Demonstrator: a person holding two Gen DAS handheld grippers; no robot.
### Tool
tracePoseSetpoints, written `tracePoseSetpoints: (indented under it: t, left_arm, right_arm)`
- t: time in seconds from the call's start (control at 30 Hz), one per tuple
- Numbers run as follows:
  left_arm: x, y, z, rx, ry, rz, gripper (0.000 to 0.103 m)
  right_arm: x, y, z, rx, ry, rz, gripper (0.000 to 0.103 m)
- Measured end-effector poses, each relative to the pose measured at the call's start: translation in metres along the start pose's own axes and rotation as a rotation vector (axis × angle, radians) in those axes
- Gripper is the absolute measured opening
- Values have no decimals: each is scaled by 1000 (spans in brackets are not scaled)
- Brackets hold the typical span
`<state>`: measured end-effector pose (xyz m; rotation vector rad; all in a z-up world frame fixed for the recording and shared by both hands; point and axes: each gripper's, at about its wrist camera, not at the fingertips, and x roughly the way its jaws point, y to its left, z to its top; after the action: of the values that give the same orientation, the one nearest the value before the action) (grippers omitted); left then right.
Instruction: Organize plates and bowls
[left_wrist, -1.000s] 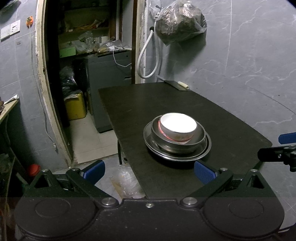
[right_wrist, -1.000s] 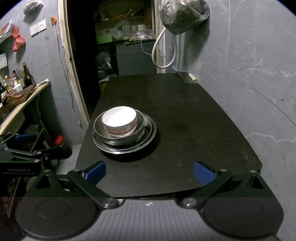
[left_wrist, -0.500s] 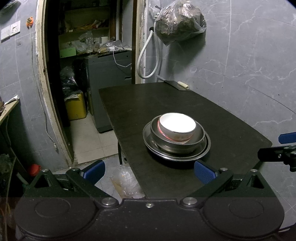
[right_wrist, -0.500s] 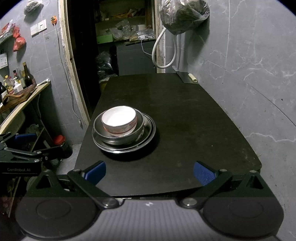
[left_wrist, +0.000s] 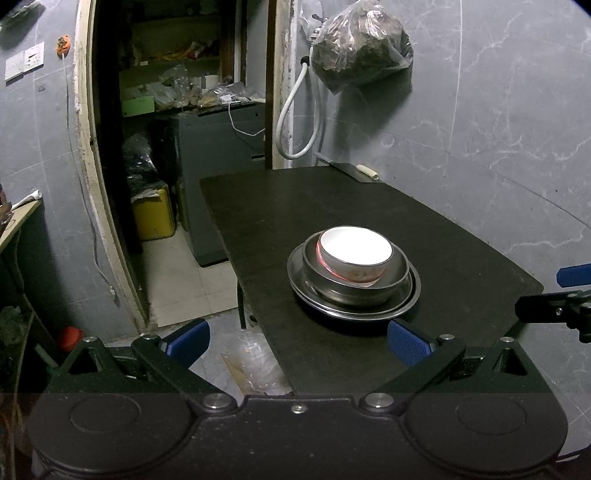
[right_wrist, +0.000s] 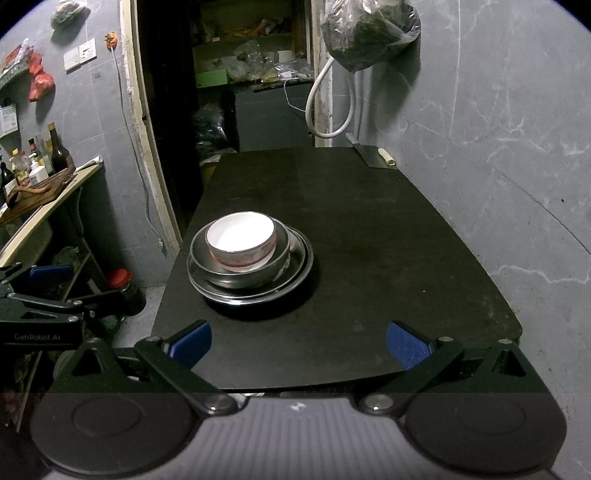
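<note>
A white bowl sits inside a steel bowl, which sits on a steel plate on the black table. My left gripper is open and empty, held back from the table's near left corner, short of the stack. My right gripper is open and empty at the table's near edge, with the stack ahead and to the left. Each gripper shows at the edge of the other's view.
A cleaver lies at the table's far right corner by the grey wall. A white hose and a hanging bag are on the wall behind. A doorway with a grey cabinet lies left; a shelf with bottles stands further left.
</note>
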<state>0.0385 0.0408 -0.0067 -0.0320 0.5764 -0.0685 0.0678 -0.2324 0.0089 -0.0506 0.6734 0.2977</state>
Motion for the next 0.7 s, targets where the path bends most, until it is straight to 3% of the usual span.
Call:
tracePoseSetpoints:
  t: [0.7]
  left_arm:
    - [0,0,0,0,0,2,102]
  right_arm:
    - [-2,1,-1,-3,0,4,103]
